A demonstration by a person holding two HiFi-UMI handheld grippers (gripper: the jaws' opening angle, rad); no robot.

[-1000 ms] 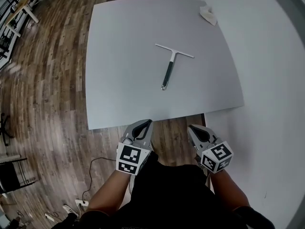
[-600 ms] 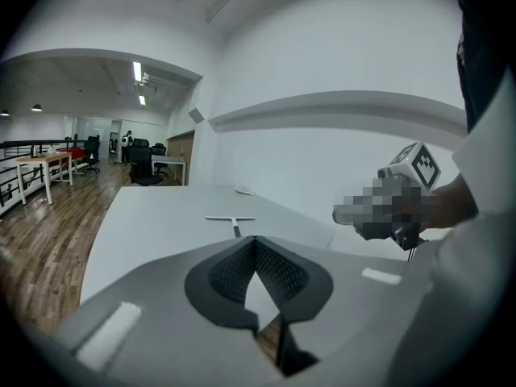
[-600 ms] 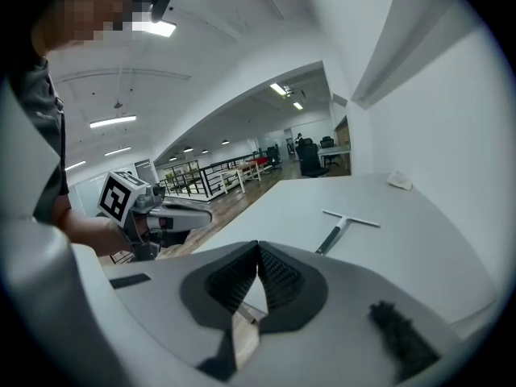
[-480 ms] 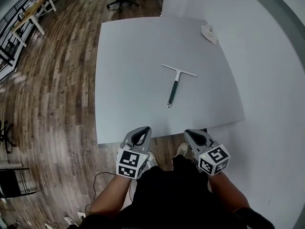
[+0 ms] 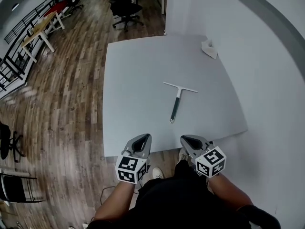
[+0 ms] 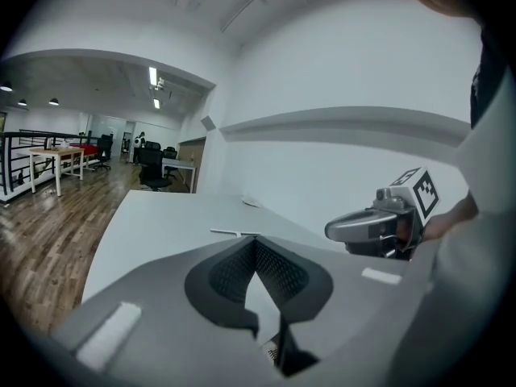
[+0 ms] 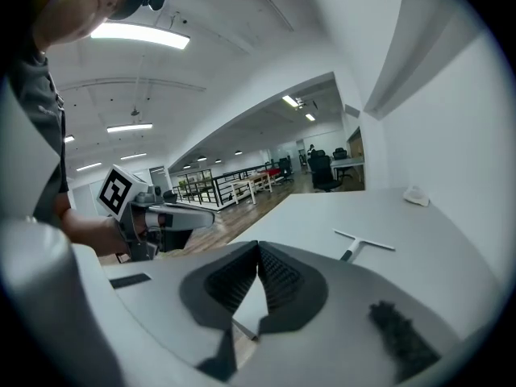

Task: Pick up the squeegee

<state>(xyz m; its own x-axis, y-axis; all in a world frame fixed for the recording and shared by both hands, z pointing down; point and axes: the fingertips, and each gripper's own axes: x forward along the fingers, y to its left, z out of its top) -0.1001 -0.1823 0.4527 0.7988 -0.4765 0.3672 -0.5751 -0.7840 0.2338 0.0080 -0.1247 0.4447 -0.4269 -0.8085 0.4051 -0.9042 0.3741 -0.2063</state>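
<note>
The squeegee (image 5: 177,101) lies flat in the middle of the grey table (image 5: 133,80), its white blade at the far end and its dark green handle pointing toward me. It also shows small in the left gripper view as squeegee (image 6: 234,233) and in the right gripper view as squeegee (image 7: 363,244). My left gripper (image 5: 143,138) and right gripper (image 5: 188,140) hover side by side just short of the table's near edge, well back from the squeegee. Both are shut with nothing between the pads. Each gripper view shows my left gripper (image 6: 256,244) and right gripper (image 7: 258,248) with jaws closed together.
A crumpled white cloth (image 5: 208,48) lies at the table's far right corner. A white wall (image 5: 267,80) runs along the table's right side. Wood floor (image 5: 62,109) lies to the left, with an office chair (image 5: 125,6) and desks (image 5: 40,32) beyond.
Both grippers have risen and come forward toward the table's near edge, still shut. The head view has shifted, so the table sits lower in the picture. The squeegee has not moved on the table.
</note>
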